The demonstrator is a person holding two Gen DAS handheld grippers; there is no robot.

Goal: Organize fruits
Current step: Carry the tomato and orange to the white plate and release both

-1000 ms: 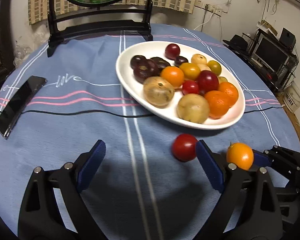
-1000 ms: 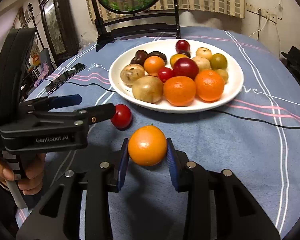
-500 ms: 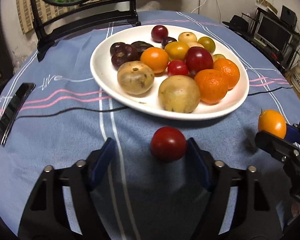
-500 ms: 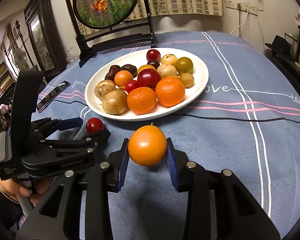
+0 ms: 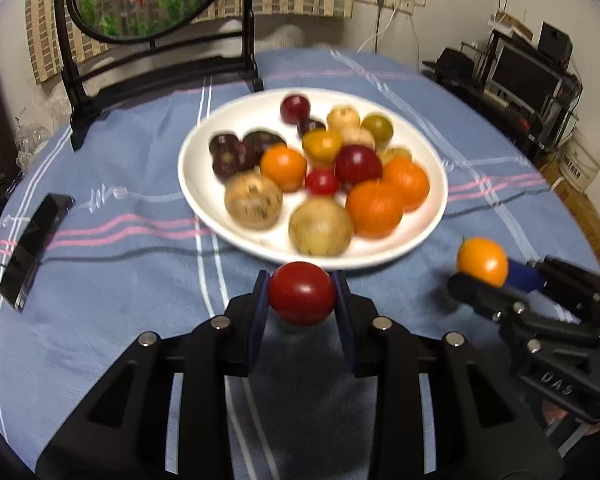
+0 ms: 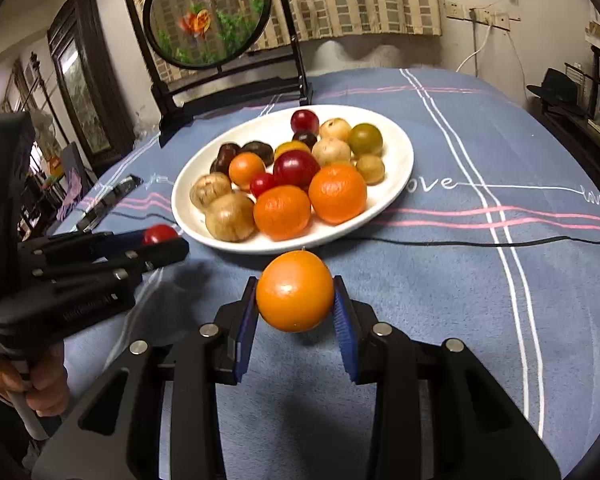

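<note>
A white plate (image 5: 204, 196) (image 6: 396, 184) piled with several red, orange, yellow, brown and dark fruits sits in the middle of the blue cloth. My left gripper (image 5: 302, 300) is shut on a red tomato (image 5: 302, 298) and holds it above the cloth just in front of the plate's near rim; the tomato also shows in the right wrist view (image 6: 159, 233). My right gripper (image 6: 295, 293) is shut on an orange fruit (image 6: 295, 290), raised in front of the plate; in the left wrist view the fruit (image 5: 482, 261) is at the right.
A black phone (image 5: 32, 248) lies on the cloth at the left. A round framed screen on a black stand (image 5: 156, 40) stands behind the plate. A thin black cable (image 6: 480, 242) runs across the cloth by the plate. Shelves with electronics are beyond the table's right edge.
My left gripper has closed on the red tomato and lifted it off the cloth. My right gripper has kept the orange fruit and risen a little.
</note>
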